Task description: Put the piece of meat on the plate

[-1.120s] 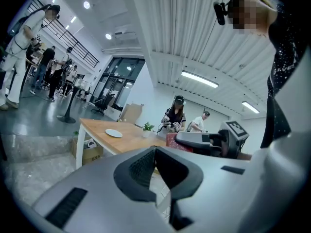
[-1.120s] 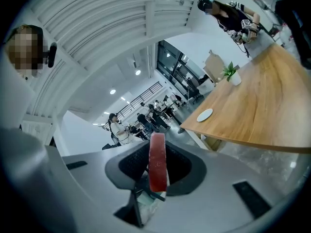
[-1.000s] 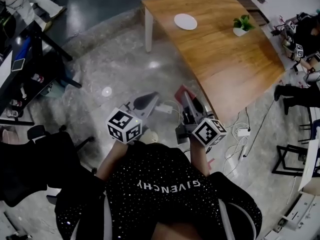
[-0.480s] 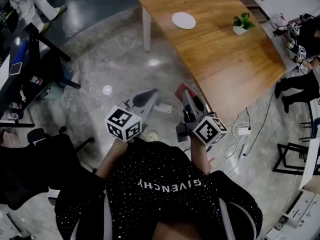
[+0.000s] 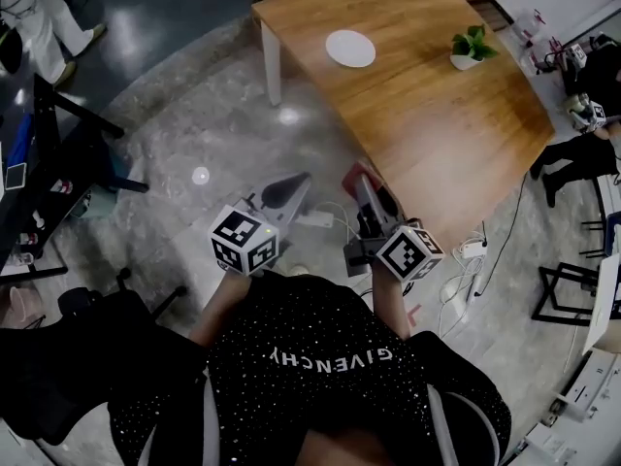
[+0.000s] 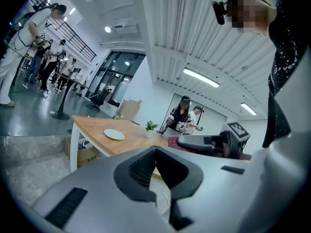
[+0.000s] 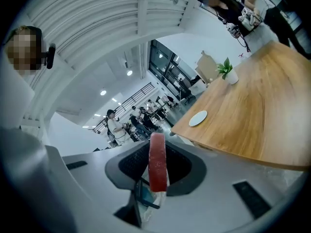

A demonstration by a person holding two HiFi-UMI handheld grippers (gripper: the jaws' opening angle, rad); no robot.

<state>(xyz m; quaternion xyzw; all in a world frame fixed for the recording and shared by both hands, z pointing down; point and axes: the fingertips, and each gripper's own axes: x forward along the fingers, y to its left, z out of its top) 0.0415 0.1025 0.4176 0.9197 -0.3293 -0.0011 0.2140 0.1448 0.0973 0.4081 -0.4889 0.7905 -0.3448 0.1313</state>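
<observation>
Holding both grippers out level and side by side before the chest, the person is standing just short of the wooden table's [image 5: 437,115] near edge. The left gripper [image 6: 155,152] is keeping its jaws closed together with nothing between them. The right gripper [image 7: 158,149] is clamping narrowly on the piece of meat [image 7: 157,165], a red strip standing upright between the pads and sticking out past the tips. Grey polished floor [image 5: 194,134] is lying open to the left of the table, while white cables [image 5: 466,265] are trailing on the floor at the right. The tabletop is lying broad and mostly bare beyond the right gripper. The white plate [image 5: 350,49] is sitting empty near the far left corner, well apart from the meat, with a small potted plant [image 5: 470,50] to its right.
</observation>
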